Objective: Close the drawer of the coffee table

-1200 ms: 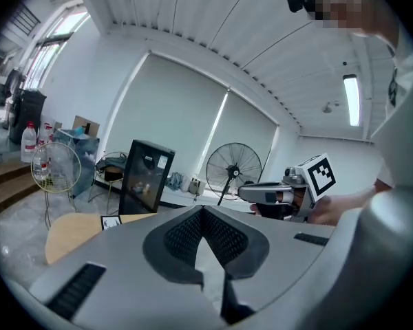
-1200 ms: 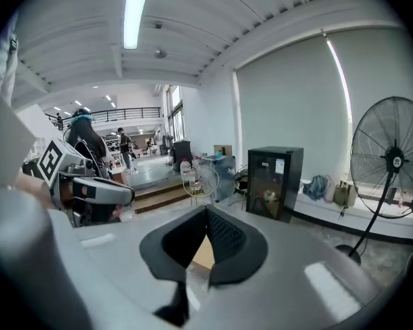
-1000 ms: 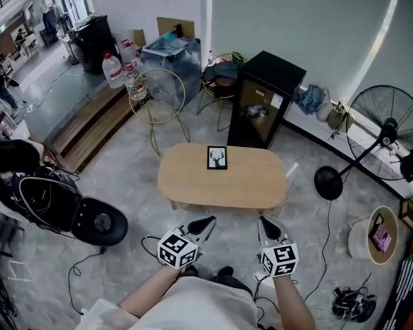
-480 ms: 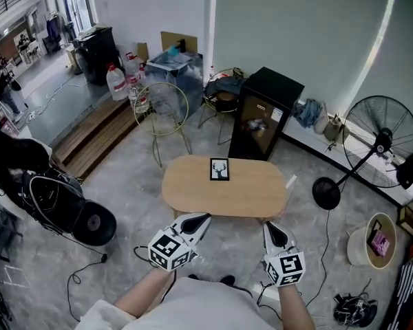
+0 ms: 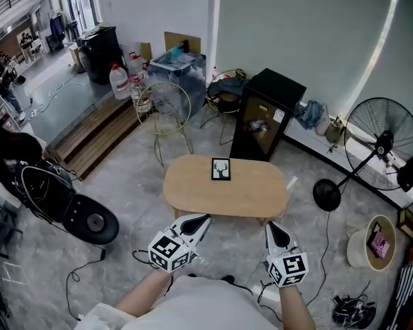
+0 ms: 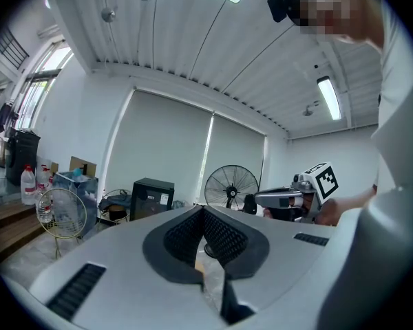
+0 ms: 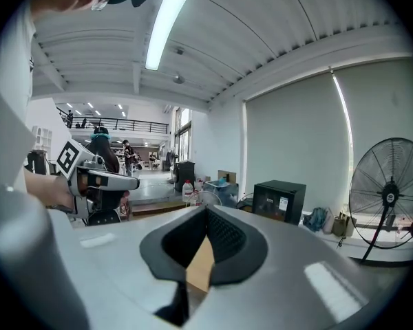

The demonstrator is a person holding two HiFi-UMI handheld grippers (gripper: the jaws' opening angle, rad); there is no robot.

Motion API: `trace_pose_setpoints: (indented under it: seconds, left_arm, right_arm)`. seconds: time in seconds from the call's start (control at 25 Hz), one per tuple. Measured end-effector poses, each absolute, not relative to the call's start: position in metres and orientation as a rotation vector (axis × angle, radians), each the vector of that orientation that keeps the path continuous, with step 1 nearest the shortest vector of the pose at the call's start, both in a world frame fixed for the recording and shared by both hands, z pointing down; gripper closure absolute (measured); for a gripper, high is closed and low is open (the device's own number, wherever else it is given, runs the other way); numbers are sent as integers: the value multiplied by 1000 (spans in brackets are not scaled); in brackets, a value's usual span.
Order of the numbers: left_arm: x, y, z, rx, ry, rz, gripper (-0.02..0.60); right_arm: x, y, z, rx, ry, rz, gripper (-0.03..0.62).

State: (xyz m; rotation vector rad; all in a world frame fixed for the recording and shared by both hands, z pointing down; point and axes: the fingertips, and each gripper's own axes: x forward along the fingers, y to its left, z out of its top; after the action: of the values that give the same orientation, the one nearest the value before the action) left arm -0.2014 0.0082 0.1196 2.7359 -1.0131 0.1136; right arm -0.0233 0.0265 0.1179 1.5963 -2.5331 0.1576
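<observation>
In the head view, an oval light-wood coffee table (image 5: pixel 193 192) was seen at the centre of the frame on the grey floor. A small black-and-white deer picture card (image 5: pixel 221 169) was set near its far edge. Its drawer could not be made out from above. The left gripper (image 5: pixel 205 218) and the right gripper (image 5: pixel 270 226) were held low in the frame, side by side, both pointed at the table's near edge. A black cabinet (image 5: pixel 266 108) was picked out above the table, and a black standing fan (image 5: pixel 382 143) at the right.

Over to the left gripper view: the jaws were pressed together at their tips and nothing was gripped. Only a sliver of the wooden tabletop was glimpsed through the gap beneath them. The right gripper was caught at the right of the frame, the fan just above the jaws.

In the right gripper view, the jaws were likewise closed tip to tip and nothing was held. A strip of the tabletop was shown below the tips. The left gripper was spotted at the left, the fan at the far right.
</observation>
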Motion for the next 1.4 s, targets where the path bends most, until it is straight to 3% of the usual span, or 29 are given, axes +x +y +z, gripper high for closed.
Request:
trace_pose_setpoints:
  seconds: [1.4]
  left_arm:
    - [-198,-1,119,2744,-1002,102,575]
  right_arm:
    - [-28,21,114,1590,-2536,134,583]
